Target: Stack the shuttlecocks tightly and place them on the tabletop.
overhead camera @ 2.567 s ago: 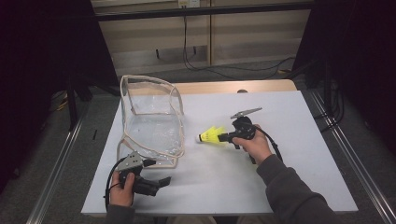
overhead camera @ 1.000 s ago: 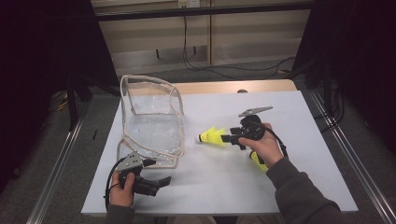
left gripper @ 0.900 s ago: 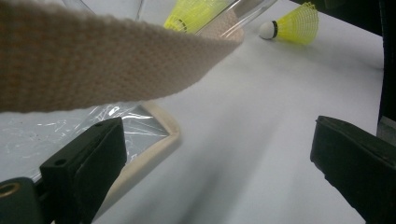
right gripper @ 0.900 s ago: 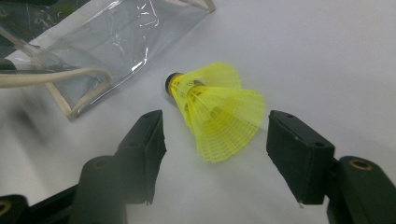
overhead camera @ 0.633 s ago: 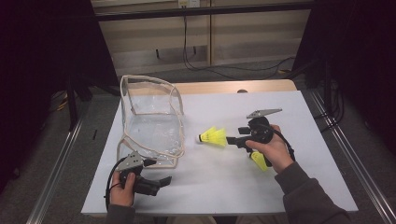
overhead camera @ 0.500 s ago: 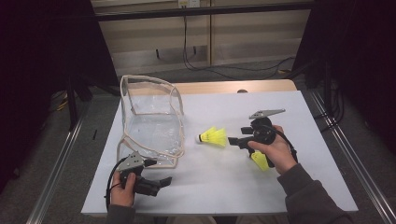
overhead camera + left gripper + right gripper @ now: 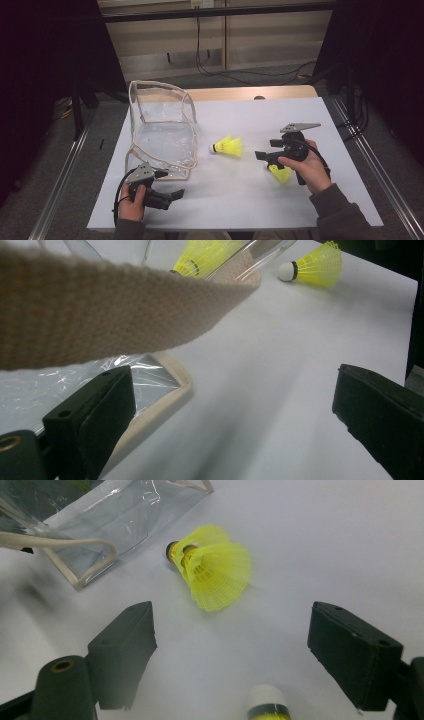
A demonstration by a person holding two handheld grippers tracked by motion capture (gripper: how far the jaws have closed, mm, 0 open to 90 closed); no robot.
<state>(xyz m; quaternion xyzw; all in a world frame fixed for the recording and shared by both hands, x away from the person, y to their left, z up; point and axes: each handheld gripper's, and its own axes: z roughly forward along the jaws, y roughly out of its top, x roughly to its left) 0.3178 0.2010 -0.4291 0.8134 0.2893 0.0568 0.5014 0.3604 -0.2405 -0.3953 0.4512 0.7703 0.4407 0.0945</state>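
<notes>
High view shows the right gripper (image 7: 263, 156) with its jaws spread and nothing between them, having just been opening; one yellow shuttlecock (image 7: 229, 147) lies on its side near the middle of the white table (image 7: 250, 200), and a second shuttlecock (image 7: 280, 173) lies just beneath that gripper, nearer the right edge. The left gripper (image 7: 176, 193) rests by the front-left corner, jaws apart and gripping nothing, just beside the clear pouch (image 7: 162, 135) with beige webbing trim that stands toward the left edge. Each shuttlecock looks feather-light, with a soft, springy plastic skirt that would crush under a hard squeeze; the firm cork head, or the skirt close to it, seems the safer place to take hold. Smooth white sheeting covers the table; beyond it the room is dark, with cables hanging on the far wall.
</notes>
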